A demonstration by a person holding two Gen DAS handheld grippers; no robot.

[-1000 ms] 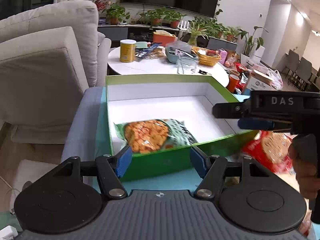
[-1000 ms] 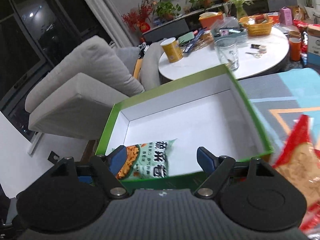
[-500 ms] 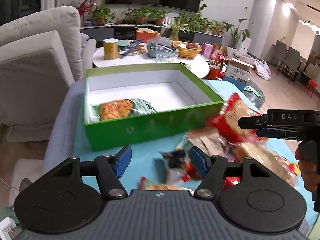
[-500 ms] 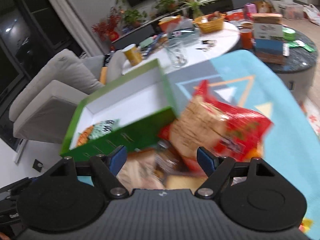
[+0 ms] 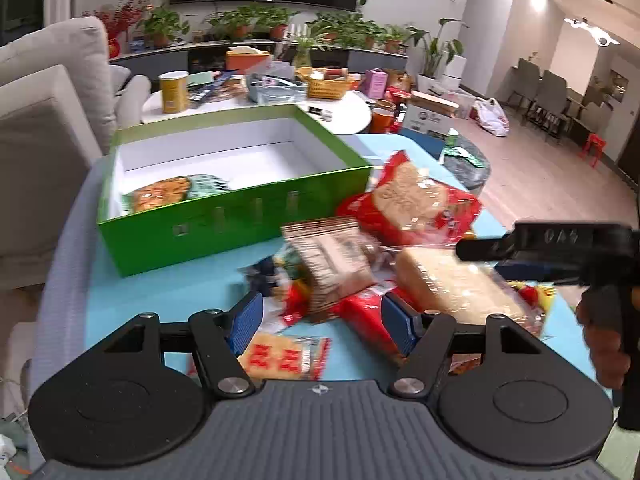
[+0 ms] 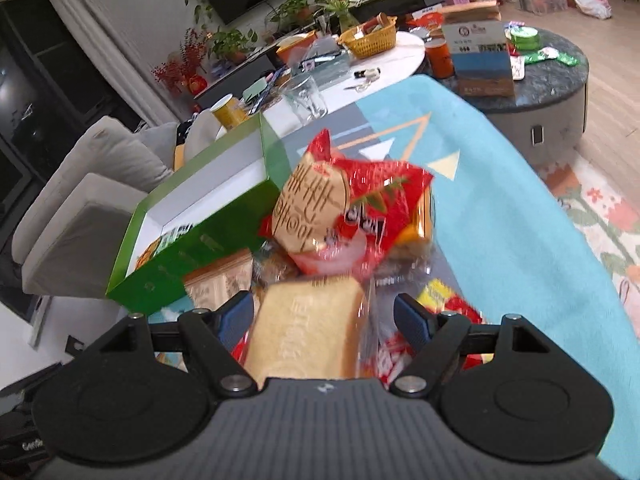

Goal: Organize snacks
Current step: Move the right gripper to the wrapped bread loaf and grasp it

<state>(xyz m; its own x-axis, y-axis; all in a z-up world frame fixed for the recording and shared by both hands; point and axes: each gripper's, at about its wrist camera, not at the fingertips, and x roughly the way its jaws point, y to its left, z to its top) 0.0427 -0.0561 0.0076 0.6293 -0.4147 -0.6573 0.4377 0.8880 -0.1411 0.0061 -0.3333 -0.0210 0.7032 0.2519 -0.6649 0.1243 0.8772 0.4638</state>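
Observation:
A green box (image 5: pixel 224 224) with a white inside stands on a light blue cloth (image 5: pixel 160 292); one green-and-orange snack bag (image 5: pixel 168 194) lies in its near left corner. Right of the box lies a heap of snacks: a big red bag (image 5: pixel 412 204), a brown packet (image 5: pixel 332 256) and a wrapped bread loaf (image 5: pixel 452 288). My left gripper (image 5: pixel 320 320) hovers open over the heap's near edge, nothing between its fingers. My right gripper (image 6: pixel 324 316) is open above the loaf (image 6: pixel 308 328), which shows between its fingers untouched. The box (image 6: pixel 192 240) and red bag (image 6: pixel 352 208) lie beyond it.
A round white table (image 5: pixel 344 108) behind the box carries a yellow can (image 5: pixel 173 91), a glass, a wicker basket (image 5: pixel 326 86) and clutter. A beige sofa (image 5: pixel 44 120) stands at the left. A dark round ottoman (image 6: pixel 556 92) with a carton is at the right. A hand holds the right gripper's handle (image 5: pixel 604 336).
Both grippers have drawn back from the green box and swung right, over the snack heap. The box now sits farther off and to the left; the heap has come into view.

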